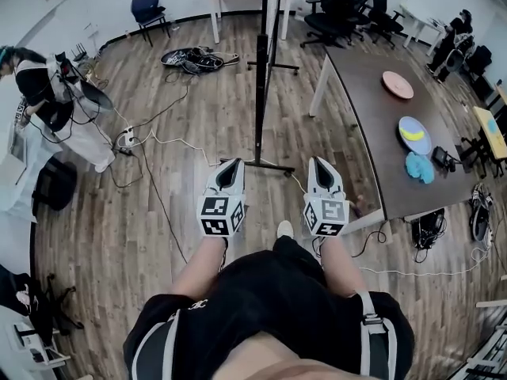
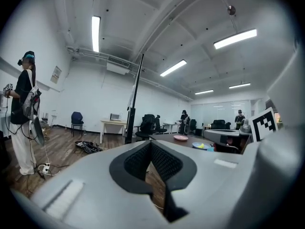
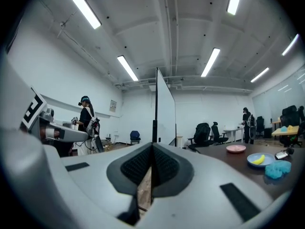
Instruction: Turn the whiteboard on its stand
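The pale wood-plank floor (image 1: 198,117) is the biggest thing here and carries all the rest. The long dark-brown worktop (image 1: 372,133) on white legs runs down its right side.

Straight ahead of me, mid-floor, stands the tall white whiteboard in its black frame and stand (image 3: 165,109). It is edge-on to me and runs away from me. The near foot bar lies on the floor just ahead of my tips, not touching them.

I judge the panel stiff and fairly light for its size, but tall and top-heavy, so a hard shove could rock it. The frame looks smooth and may slip under me. I would take the near upright edge at about the height I am holding now, one gripper above the other, and walk that end round. I cannot tell whether the feet have castors.

To the left the floor is open, apart from a thin white cable (image 1: 178,141) trailing across it. To the right the worktop's near-left leg stands close by, so swinging that way looks tight.

My left gripper (image 1: 230,171) and right gripper (image 1: 321,167) hang side by side. The fingers (image 2: 164,161) of each are pressed together on nothing.
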Available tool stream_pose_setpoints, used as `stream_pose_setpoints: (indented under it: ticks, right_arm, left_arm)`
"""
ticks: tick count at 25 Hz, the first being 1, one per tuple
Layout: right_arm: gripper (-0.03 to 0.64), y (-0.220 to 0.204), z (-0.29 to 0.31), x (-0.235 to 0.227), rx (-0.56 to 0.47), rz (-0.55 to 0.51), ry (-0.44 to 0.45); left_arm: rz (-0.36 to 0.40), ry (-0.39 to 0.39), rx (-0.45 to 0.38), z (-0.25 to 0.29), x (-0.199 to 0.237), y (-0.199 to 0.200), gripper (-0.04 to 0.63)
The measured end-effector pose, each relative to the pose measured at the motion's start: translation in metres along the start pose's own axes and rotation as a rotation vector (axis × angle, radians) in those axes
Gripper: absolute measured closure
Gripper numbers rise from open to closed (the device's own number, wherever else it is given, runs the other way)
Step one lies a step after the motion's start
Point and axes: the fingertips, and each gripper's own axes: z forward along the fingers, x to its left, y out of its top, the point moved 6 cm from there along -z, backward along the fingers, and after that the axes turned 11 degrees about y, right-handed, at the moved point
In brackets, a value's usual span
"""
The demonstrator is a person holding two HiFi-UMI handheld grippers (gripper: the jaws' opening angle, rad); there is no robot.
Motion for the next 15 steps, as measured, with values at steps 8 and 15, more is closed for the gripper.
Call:
stream_pose_setpoints:
  ticks: [8,15]
  right_arm:
    - [0.611,0.004,0.074,-0.078,0.022,0.021,0.042]
    - [0.611,0.003,0.12,-0.138,0.027,0.019,0.102]
  left_arm:
    - [-0.01,0.031,0.035,0.1,-0.013,0.015,0.586]
    - [-0.015,0.083,0.059,0.176,-0.03,0.023,0.586]
